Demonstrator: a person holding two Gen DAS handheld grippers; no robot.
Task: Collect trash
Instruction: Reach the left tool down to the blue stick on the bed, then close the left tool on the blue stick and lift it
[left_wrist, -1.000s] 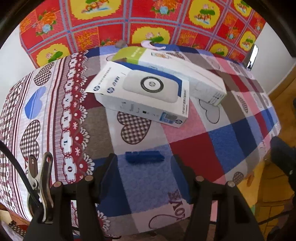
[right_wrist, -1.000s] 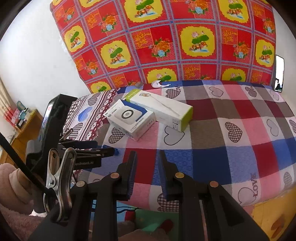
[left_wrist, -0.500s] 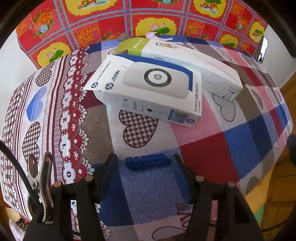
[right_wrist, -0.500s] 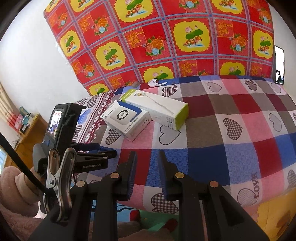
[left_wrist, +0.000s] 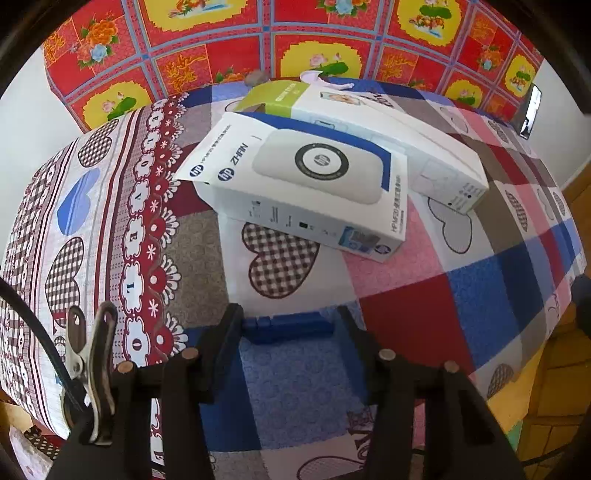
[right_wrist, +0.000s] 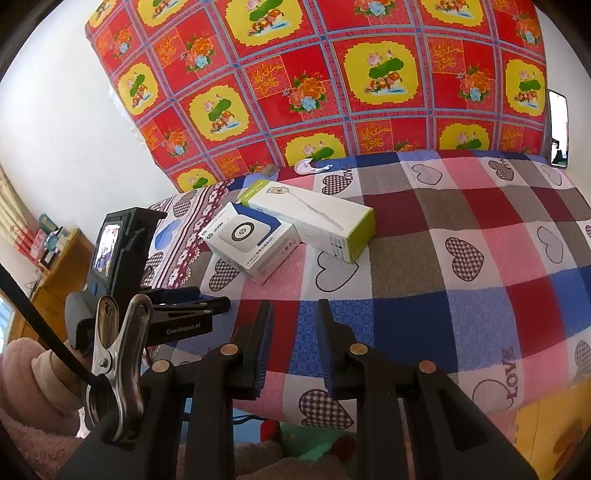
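Note:
A small dark blue ridged piece (left_wrist: 288, 326) lies flat on the checked bedcover (left_wrist: 406, 306) near its front edge. My left gripper (left_wrist: 290, 319) points down over it with one finger at each end. Its jaws are closing, and the pads stand just off the piece's ends. Beyond it lie a white and blue printer box (left_wrist: 306, 184) and a long white and green box (left_wrist: 388, 136). My right gripper (right_wrist: 295, 314) hovers over the cover's front edge, narrowly open with nothing between its fingers. In the right wrist view, the left gripper (right_wrist: 218, 306) is at the left.
A red and yellow flowered cloth (right_wrist: 332, 74) hangs behind the bed. A white hook (right_wrist: 310, 166) and a grey lump (right_wrist: 269, 170) lie at the back edge. A wooden cabinet (right_wrist: 55, 273) stands at the left, and a person's pink sleeve (right_wrist: 22, 373) is at the lower left.
The left gripper has come down closer to the blue piece and its fingers have narrowed around it. The right gripper has barely shifted and its gap is unchanged.

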